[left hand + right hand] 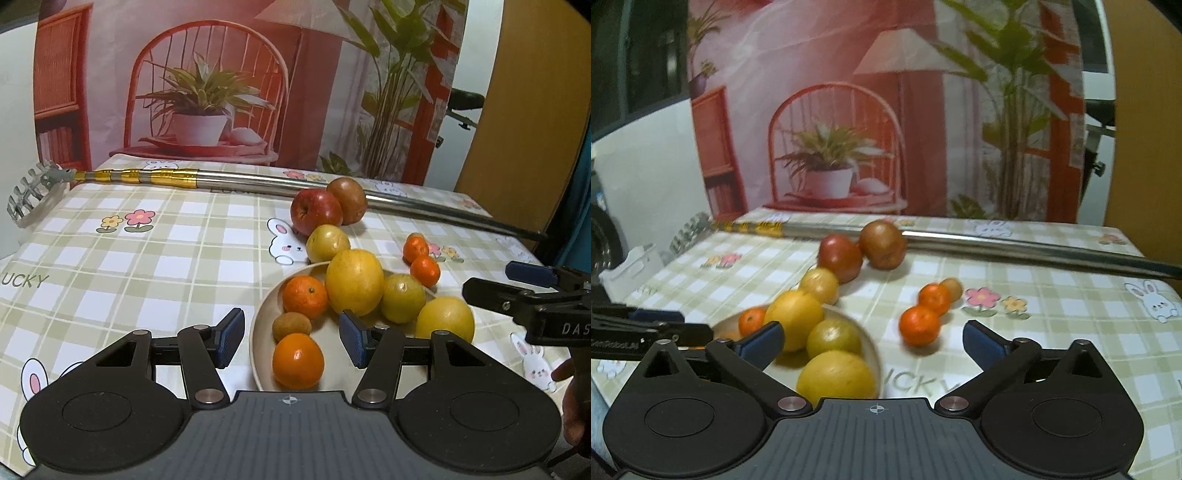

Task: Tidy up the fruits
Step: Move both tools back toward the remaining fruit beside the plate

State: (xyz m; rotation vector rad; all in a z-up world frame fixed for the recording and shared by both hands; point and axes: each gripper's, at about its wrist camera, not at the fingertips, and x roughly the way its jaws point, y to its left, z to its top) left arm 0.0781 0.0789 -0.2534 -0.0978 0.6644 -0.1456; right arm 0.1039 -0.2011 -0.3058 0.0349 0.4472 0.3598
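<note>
A beige plate (258,332) holds several fruits: an orange (298,361), a small brown fruit (291,325), a mandarin (305,296) and large yellow citrus (354,282). My left gripper (291,338) is open, its pads on either side of the plate's near left part and shut on nothing. Beyond the plate lie a yellow-green fruit (327,243), a red apple (316,211) and a brown fruit (347,200). Two loose mandarins (919,325) and a small brown fruit (952,288) lie on the cloth ahead of my open, empty right gripper (873,339), which hangs over the plate's right rim (875,354).
A long metal pole (258,181) with gold bands and a rake-like head (33,195) lies across the back of the table, just behind the apple. A checked tablecloth (147,266) covers the table. A printed backdrop hangs behind. The table's right edge is near.
</note>
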